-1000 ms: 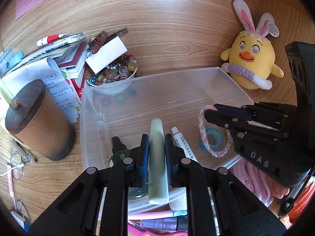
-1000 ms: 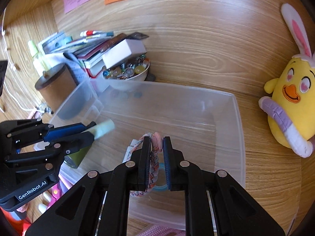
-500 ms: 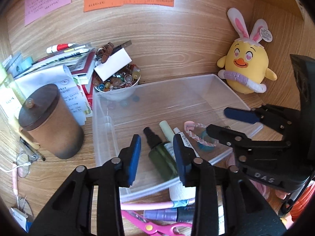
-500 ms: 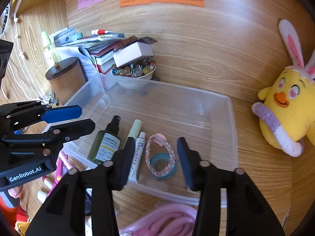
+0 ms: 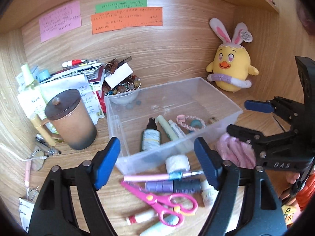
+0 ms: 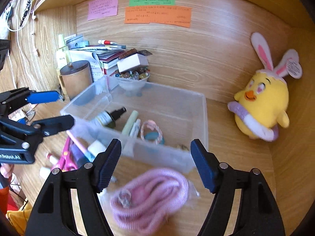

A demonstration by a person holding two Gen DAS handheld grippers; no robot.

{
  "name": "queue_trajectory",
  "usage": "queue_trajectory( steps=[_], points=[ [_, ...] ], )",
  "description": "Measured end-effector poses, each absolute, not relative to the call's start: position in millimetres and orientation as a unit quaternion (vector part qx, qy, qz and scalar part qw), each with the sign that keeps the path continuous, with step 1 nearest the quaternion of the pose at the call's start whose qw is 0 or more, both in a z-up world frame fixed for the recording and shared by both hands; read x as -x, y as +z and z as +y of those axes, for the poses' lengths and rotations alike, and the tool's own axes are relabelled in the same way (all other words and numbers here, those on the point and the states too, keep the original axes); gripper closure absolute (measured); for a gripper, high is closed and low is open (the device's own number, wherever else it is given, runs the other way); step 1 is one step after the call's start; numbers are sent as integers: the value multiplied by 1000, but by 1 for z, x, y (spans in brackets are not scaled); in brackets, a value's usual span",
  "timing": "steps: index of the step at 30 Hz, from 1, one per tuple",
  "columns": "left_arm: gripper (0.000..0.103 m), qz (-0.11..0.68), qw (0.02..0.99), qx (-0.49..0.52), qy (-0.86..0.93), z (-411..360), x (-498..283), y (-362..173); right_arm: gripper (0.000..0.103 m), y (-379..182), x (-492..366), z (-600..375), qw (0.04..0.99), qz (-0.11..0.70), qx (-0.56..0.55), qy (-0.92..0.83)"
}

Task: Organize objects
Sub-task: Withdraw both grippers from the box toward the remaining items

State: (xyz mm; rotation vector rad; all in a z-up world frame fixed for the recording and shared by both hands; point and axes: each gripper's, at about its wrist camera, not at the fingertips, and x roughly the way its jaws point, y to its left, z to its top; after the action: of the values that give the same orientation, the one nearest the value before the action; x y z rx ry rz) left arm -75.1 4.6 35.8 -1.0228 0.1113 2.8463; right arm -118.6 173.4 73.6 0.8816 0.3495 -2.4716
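Observation:
A clear plastic bin (image 5: pixel 224 102) (image 6: pixel 198 102) sits on the wooden desk. In it lie a green spray bottle (image 5: pixel 150 135) (image 6: pixel 108 117), a pale green tube (image 5: pixel 167 128) (image 6: pixel 130 122), a white tube (image 5: pixel 177 127), a pink braided band (image 5: pixel 185 121) (image 6: pixel 150 127) and a teal ring (image 5: pixel 196 123). My left gripper (image 5: pixel 157 161) is open and empty, pulled back in front of the bin over pink scissors (image 5: pixel 163 198), thread spools (image 5: pixel 173 185) and a pink pen (image 5: pixel 147 177). My right gripper (image 6: pixel 155 162) is open and empty above a pink coiled cord (image 6: pixel 149 194).
A brown lidded mug (image 5: pixel 69 118) stands left of the bin. Behind it are stacked books and papers (image 5: pixel 78 74) and a bowl of beads (image 5: pixel 124 90). A yellow plush chick (image 5: pixel 230 68) (image 6: pixel 263 98) sits at the back right corner. Glasses (image 5: pixel 37 157) lie at the left.
Both grippers let go of the pale green tube and the pink band, which now lie in the bin. Both have opened wide and pulled back toward me.

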Motion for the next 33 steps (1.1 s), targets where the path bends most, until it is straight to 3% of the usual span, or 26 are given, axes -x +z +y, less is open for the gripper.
queue_trajectory(
  steps=[22, 24, 25, 27, 30, 33],
  points=[
    [22, 14, 76, 446, 892, -5, 11, -48, 33, 10, 44, 217, 256, 68, -408, -874],
    [23, 9, 75, 444, 893, -6, 11, -50, 40, 4, 42, 213, 271, 63, -419, -864],
    [24, 4, 78, 442, 894, -7, 11, -50, 43, 1, 41, 210, 277, 60, -423, -861],
    [38, -3, 84, 443, 893, -8, 12, -50, 53, -3, 42, 206, 281, 62, -428, -856],
    [49, -1, 88, 447, 890, -8, 13, -53, 60, -7, 43, 199, 282, 63, -429, -856],
    [52, 9, 90, 445, 891, -5, 10, -54, 61, -7, 47, 195, 280, 64, -427, -857]
  ],
)
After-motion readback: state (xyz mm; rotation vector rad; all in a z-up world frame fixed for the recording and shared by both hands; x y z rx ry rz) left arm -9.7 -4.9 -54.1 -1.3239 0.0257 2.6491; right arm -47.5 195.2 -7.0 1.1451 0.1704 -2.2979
